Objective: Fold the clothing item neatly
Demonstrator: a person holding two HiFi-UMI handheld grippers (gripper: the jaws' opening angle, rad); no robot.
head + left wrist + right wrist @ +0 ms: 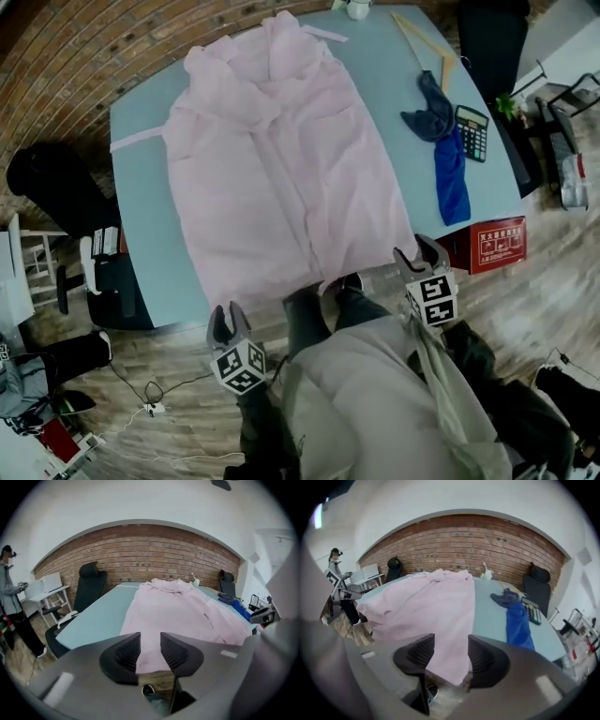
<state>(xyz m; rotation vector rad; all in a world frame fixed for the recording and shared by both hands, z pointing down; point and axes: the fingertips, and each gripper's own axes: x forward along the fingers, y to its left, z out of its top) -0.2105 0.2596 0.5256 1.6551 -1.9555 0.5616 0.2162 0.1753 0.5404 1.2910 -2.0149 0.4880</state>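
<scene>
A pale pink garment (pixel 281 159) lies spread flat on the light blue table (pixel 150 253), collar at the far end and hem hanging over the near edge. My left gripper (pixel 229 317) is below the near edge, just short of the hem's left part, its jaws open with nothing between them. In the left gripper view the garment (pixel 178 611) stretches away beyond the gripper (pixel 150 644). My right gripper (pixel 418 251) hovers at the hem's right corner, open and empty. The right gripper view shows the garment (pixel 431 606) ahead of the gripper (pixel 451 651).
A blue cloth (pixel 448 159), a calculator (pixel 472 131) and a wooden hanger (pixel 422 42) lie on the table's right side. A red box (pixel 497 244) sits on the floor to the right, a black chair (pixel 56 187) to the left. A person (pixel 11 611) stands at far left.
</scene>
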